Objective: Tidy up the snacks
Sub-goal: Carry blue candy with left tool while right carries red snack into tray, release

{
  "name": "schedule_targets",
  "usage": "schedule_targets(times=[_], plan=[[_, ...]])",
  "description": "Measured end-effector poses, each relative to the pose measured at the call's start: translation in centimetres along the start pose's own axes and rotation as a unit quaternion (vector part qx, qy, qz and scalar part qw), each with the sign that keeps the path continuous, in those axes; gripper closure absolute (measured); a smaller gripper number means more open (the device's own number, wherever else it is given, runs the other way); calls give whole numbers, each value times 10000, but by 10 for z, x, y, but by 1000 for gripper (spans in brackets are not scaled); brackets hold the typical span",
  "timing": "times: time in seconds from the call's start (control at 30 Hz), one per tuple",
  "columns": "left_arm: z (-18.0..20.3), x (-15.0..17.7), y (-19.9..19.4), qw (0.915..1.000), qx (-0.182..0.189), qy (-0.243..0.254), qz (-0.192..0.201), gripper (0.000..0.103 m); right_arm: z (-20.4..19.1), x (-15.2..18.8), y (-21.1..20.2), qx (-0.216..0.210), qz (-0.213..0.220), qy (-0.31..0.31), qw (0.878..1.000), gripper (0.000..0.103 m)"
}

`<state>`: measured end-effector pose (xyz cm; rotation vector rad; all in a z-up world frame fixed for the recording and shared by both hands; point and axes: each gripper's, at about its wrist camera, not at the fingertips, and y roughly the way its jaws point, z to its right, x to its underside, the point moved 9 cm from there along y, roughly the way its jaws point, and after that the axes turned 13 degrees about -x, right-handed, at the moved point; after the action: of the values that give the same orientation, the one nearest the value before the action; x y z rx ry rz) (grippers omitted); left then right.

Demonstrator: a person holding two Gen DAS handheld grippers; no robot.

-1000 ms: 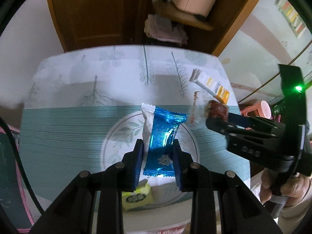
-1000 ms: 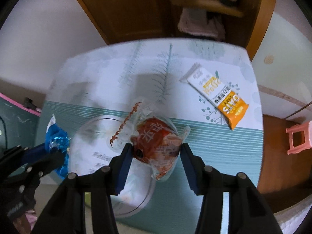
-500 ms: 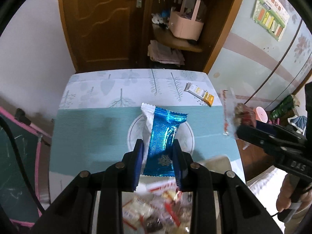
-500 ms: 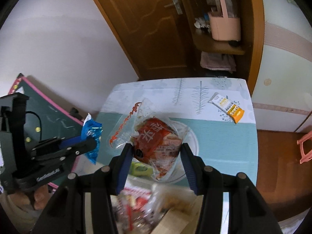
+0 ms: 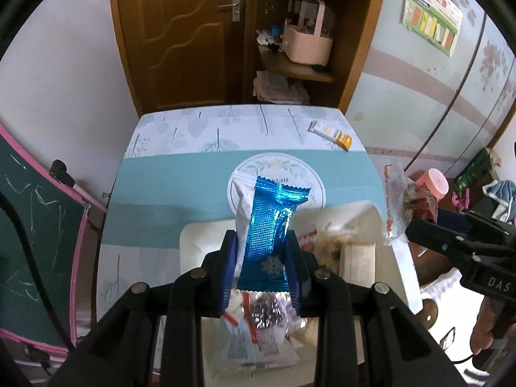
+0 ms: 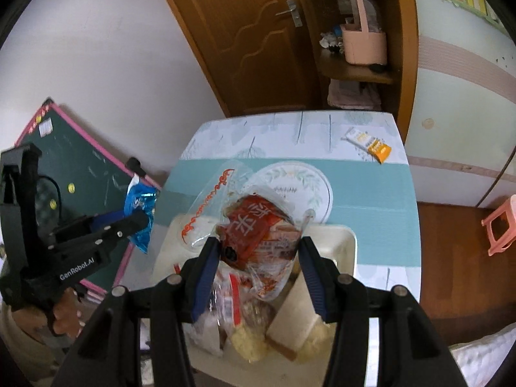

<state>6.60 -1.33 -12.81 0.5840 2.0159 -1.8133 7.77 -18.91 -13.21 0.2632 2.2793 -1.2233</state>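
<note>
table (image 5: 167,213): patterned cloth | on it: cream tray (image 5: 200,242), orange-white snack bar (image 5: 329,131)

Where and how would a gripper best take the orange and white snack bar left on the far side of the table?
The orange and white snack bar lies flat and alone on the tablecloth, slanted, its orange end nearer. Probably best gripped across its narrow width at mid-length, coming from above with the fingers turned to straddle its long sides. Nothing crowds it.

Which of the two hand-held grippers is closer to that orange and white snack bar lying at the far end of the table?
Right. The right hand-held gripper hangs on the snack bar's side of the table; the left hand-held gripper is over the middle, farther away.
</note>
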Motion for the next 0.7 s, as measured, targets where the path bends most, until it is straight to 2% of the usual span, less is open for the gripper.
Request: schedule_targets(times=[0.33,0.4,0.47,0.53,0.6,0.7], plan=[[21,46,13,9985,13,344,-423,74,-6,42,15,-9,-417,28,9991,51],[24,53,16,9978,24,376,-547,62,-5,45,18,-1,-491,41,9988,49],[23,57,20,9971,-11,374,-662,27,-3,49,20,7,-567,104,9983,49],[21,59,21,9970,-13,341,-691,24,-2,50,22,-10,-605,188,9980,48],[20,59,24,9967,12,306,-746,24,1,51,22,25,-626,255,9977,44],[16,61,27,9962,-2,246,-830,24,2,53,23,-6,-631,365,9973,44]])
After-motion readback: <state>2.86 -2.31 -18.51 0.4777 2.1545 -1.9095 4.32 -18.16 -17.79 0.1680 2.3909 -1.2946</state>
